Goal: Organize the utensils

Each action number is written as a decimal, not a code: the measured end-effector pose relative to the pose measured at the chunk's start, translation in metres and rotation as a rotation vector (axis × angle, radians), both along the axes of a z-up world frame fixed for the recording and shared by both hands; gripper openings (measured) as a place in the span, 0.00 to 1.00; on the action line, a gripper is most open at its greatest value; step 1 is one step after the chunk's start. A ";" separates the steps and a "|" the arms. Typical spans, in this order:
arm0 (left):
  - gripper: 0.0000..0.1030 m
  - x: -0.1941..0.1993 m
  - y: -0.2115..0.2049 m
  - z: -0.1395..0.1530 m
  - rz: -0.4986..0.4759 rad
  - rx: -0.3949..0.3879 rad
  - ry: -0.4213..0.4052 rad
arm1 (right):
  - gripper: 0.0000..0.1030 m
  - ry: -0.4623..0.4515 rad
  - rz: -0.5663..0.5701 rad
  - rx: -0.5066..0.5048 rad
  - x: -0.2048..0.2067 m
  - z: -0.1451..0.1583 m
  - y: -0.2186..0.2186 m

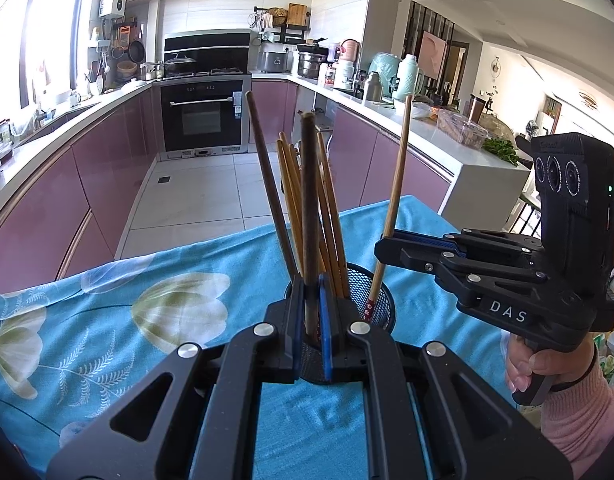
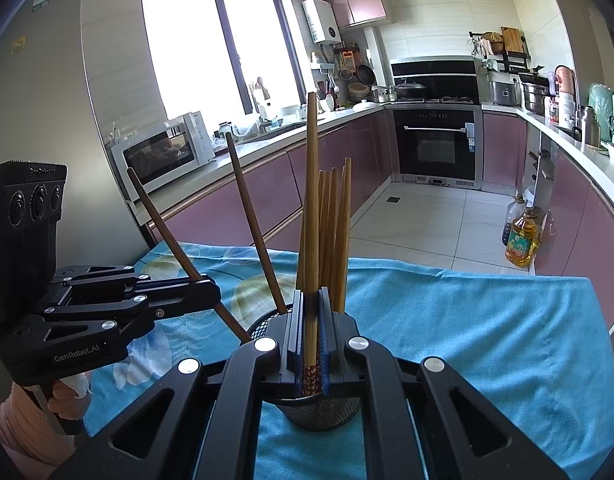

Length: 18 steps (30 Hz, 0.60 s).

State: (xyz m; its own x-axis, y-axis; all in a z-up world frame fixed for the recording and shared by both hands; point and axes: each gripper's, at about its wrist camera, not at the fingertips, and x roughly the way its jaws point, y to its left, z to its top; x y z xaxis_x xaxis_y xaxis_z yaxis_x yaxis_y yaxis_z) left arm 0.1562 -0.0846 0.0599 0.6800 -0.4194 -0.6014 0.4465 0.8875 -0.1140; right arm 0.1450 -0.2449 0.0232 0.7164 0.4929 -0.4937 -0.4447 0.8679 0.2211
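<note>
Wooden chopsticks (image 1: pixel 331 216), black mesh holder (image 1: pixel 381 300)

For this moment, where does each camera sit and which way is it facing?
Left wrist: sits on the left gripper, looking along its fingers past the mesh holder toward the oven; shows the right gripper and a hand at right.
Right wrist: sits on the right gripper, facing the window and oven; shows the left gripper at left.
Shared: holder, blue floral cloth, both shut grippers, the dark chopstick held by the left and the light chopstick held by the right.
</note>
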 end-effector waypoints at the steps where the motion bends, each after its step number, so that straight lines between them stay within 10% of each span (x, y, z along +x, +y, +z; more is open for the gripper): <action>1: 0.07 0.000 0.000 0.000 0.000 -0.001 0.000 | 0.06 0.001 0.000 0.001 0.000 0.000 0.000; 18: 0.08 0.012 0.001 0.000 0.016 -0.009 0.008 | 0.06 0.013 -0.001 0.006 0.005 -0.005 0.004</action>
State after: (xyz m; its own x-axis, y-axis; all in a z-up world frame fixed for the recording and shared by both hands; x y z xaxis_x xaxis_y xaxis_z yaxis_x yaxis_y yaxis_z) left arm 0.1683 -0.0840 0.0598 0.6817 -0.4135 -0.6035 0.4310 0.8936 -0.1255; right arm 0.1495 -0.2412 0.0181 0.7109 0.4950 -0.4997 -0.4408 0.8671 0.2318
